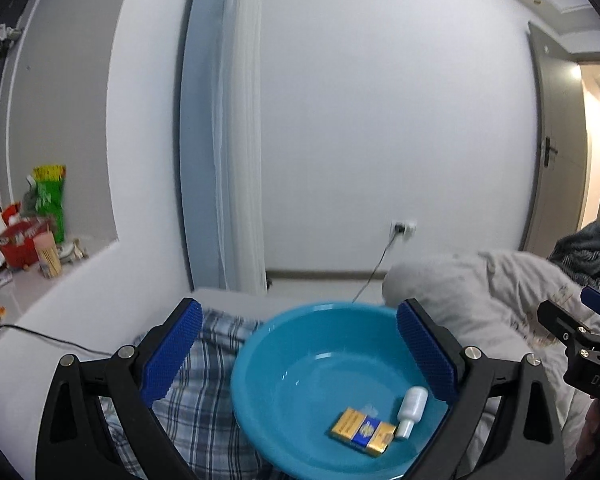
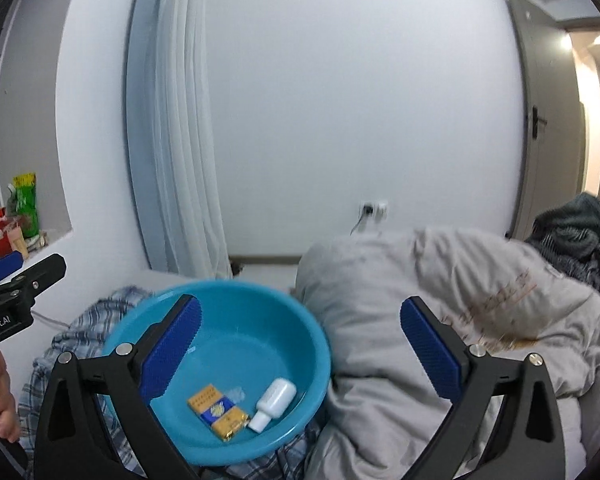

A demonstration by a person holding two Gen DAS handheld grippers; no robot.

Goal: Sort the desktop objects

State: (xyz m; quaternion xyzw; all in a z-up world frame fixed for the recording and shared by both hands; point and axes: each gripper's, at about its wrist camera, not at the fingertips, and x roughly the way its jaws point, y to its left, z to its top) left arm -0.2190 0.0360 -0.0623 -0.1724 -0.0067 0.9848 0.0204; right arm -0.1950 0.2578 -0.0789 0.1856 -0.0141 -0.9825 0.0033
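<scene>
Both claws are held spread and empty: left claw (image 1: 298, 354), right claw (image 2: 300, 350). A round turquoise plastic basin (image 2: 260, 308) is seen on the bed, holding a gold-and-blue cardboard packet (image 2: 217, 411) and a small white plastic bottle (image 2: 276, 398). Both are judged light; the bottle is best gripped across its body.

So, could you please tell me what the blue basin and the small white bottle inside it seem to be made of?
Blue basin: probably moulded plastic, glossy; light glints on its smooth inner wall. Small white bottle: likely plastic too, opaque with a softer sheen; blur leaves the finish uncertain.
</scene>
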